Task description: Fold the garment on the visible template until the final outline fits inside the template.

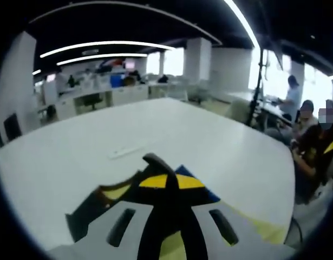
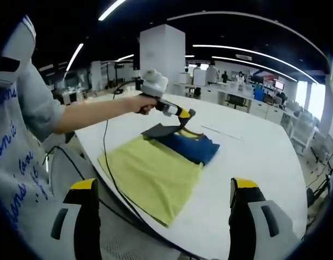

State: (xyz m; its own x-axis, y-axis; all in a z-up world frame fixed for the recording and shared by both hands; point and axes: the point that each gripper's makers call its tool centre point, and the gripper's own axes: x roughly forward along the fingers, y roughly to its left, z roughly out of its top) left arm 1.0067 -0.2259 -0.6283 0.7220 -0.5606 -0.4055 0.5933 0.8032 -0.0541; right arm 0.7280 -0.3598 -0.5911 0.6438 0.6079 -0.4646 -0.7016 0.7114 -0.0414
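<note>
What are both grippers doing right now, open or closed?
Left gripper: shut on the dark garment, lifting its edge.
Right gripper: open, holding nothing.

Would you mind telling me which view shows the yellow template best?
The right gripper view: the whole yellow template lies flat on the table, with the folded blue garment at its far end. The left gripper view catches only yellow slivers beside its shut jaws.

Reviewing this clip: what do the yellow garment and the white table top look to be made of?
Yellow garment: looks like a soft, matte knit fabric, likely cotton jersey; it lies limp and flat with gentle creases and no shine. A blue part has the same dull cloth look. White table: seems a hard, smooth laminate or painted board; its surface is even and faintly glossy under the ceiling lights.
</note>
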